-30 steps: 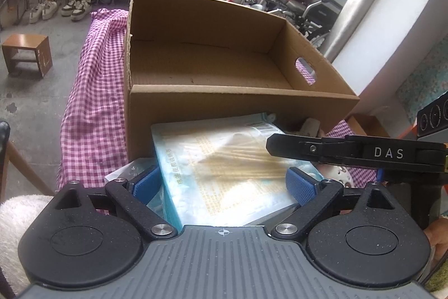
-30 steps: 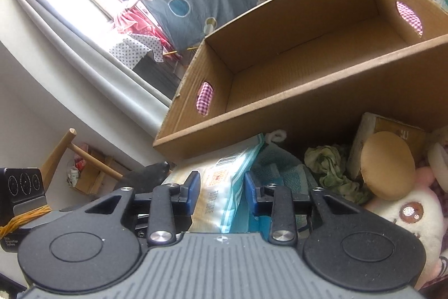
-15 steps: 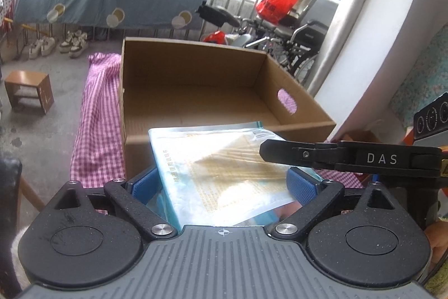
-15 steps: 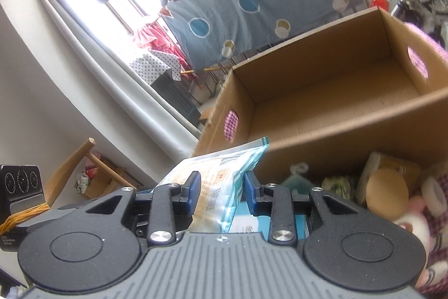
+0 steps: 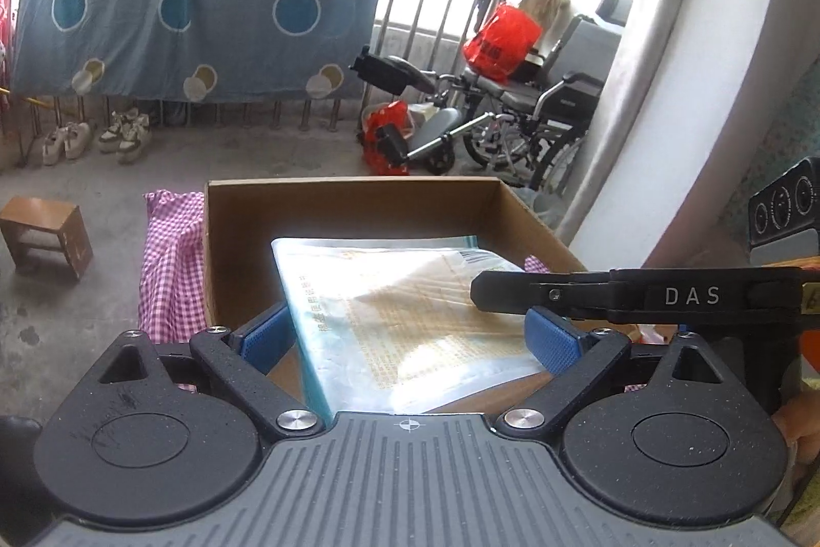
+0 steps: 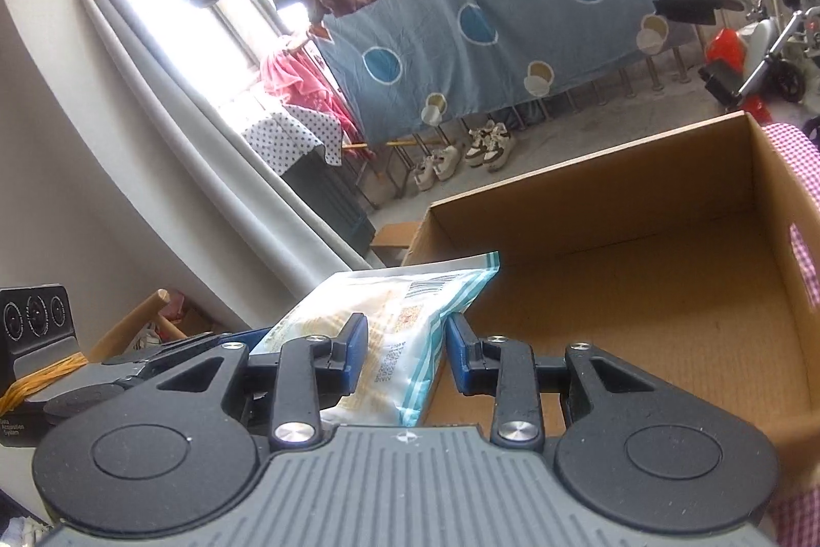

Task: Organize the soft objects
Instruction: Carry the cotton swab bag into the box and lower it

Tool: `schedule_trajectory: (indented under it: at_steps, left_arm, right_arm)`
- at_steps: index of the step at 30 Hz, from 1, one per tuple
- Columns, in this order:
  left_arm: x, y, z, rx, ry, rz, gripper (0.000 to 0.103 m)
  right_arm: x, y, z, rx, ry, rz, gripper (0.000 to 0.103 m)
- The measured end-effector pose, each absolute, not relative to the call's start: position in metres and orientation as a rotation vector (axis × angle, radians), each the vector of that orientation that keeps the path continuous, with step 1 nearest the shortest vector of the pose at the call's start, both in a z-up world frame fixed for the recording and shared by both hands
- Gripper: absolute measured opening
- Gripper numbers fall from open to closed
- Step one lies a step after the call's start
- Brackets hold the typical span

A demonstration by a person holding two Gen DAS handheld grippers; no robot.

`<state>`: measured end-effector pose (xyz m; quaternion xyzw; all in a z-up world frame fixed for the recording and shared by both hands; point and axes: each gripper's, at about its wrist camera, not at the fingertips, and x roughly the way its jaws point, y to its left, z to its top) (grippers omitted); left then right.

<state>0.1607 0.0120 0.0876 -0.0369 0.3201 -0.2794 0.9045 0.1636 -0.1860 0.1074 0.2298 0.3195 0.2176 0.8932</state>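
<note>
**A:** Where does the soft packet [image 5: 410,316] lie relative to the cardboard box [image 5: 353,208]?

**B:** It hangs above the box's near wall, its far end over the bare box floor and its near end toward the cameras. It does not touch the box floor, as far as the left wrist view shows.

**A:** How do the two grippers stand?

**B:** The right gripper [image 6: 400,357] is narrowed on the packet's right edge, both blue pads [image 6: 353,357] pressing into the film. The left gripper [image 5: 410,337] stands wide, its pads at the packet's two long sides; whether they press on it or merely flank it cannot be told from this view.

**A:** What could go wrong from here?

**B:** Three risks, all judgements:
1. The film looks slick and the contents yielding, so a pinch on one edge may slip, and the packet would then fall short, outside the near wall.
2. If the left pads carry no load, the packet may sag or swing from the right grip and catch on the near wall.
3. An early release, with only the far end over the floor, would leave the packet tilted on the rim rather than flat inside.

**A:** And the checked cloth [image 5: 169,270]?

**B:** It lies under and left of the box, a soft footing on which a knock could shift it.
</note>
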Motion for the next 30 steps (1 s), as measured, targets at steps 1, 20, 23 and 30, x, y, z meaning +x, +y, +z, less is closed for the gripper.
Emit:
schedule_trajectory:
  at_steps: [1, 20, 23, 30]
  left_arm:
    - [0.169, 0.011, 0.086, -0.074, 0.667, -0.580, 0.096]
    - [0.279, -0.013, 0.036, -0.016, 0.837, -0.433, 0.102]
    - [0.260, 0.004, 0.053, -0.030, 0.787, -0.415, 0.102]
    - [0.214, 0.031, 0.060, 0.011, 0.748, -0.349, 0.102]
  right_arm:
    - [0.178, -0.188, 0.104, 0.477, 0.683, 0.450, 0.036]
    - [0.360, -0.220, -0.031, 0.505, 1.133, 0.298, 0.036]
    - [0.350, -0.214, -0.025, 0.451, 1.168, 0.279, 0.036]
    - [0.361, -0.193, -0.034, 0.299, 1.286, 0.215, 0.036]
